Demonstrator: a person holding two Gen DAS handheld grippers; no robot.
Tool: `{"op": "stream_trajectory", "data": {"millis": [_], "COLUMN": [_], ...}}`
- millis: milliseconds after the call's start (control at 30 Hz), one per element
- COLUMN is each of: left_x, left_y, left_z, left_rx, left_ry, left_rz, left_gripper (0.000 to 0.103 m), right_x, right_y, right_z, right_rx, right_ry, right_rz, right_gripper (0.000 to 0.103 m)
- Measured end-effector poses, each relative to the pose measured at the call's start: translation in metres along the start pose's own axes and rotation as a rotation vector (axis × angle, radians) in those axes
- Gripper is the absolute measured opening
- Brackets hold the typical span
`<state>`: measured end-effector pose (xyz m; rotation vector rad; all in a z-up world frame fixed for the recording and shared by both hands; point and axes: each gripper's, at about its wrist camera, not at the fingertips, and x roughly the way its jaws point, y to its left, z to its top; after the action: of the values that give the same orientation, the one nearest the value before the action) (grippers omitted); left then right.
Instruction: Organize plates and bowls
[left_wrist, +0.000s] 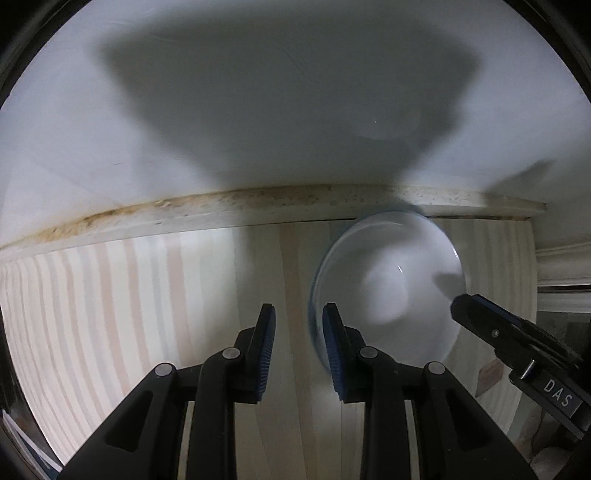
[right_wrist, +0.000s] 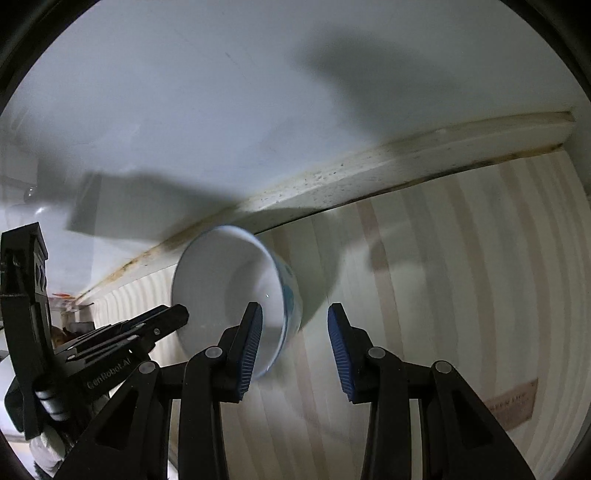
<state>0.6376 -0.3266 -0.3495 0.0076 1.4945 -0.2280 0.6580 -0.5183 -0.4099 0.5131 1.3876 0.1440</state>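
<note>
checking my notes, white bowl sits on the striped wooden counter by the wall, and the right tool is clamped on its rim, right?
Not clamped. In the right wrist view the right tool is open, with the bowl's rim not pinched between its pads. The bowl does sit on the striped wooden counter by the wall.

Both views are dim and grey-blue, with light falling from behind the cameras. Broad soft shadows darken the white wall (left_wrist: 258, 92) at the upper centre of the left view and upper right of the right view. The bowl (right_wrist: 229, 291) is smeared by motion blur, with a tiny glint inside. Fisheye bending curves the striped tabletop (right_wrist: 443, 277), and black vignette fills the corners.
</note>
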Motion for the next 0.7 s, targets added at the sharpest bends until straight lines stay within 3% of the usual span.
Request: {"op": "stream_trajectory", "data": {"millis": [100,233,700], "left_x": [0.009,0.013,-0.014], "left_y": [-0.003,-0.010,-0.016], "left_z": [0.005,0.002,-0.018], "left_rx": [0.016,0.041,0.066], "left_ry": [0.005,-0.002,-0.059], "left_rz": [-0.008,0.009,0.012], "left_gripper": [0.024,0.013,0.013], "right_x": [0.014,0.026,0.022], "right_y": [-0.003,-0.004,0.018], "right_z": [0.007,0.011,-0.008], "right_rx": [0.010,0.000,-0.039], "right_ry": [0.018,0.035,0.020], "right_rz": [0.015,0.032,-0.013], "right_gripper": [0.036,0.012,0.010]}}
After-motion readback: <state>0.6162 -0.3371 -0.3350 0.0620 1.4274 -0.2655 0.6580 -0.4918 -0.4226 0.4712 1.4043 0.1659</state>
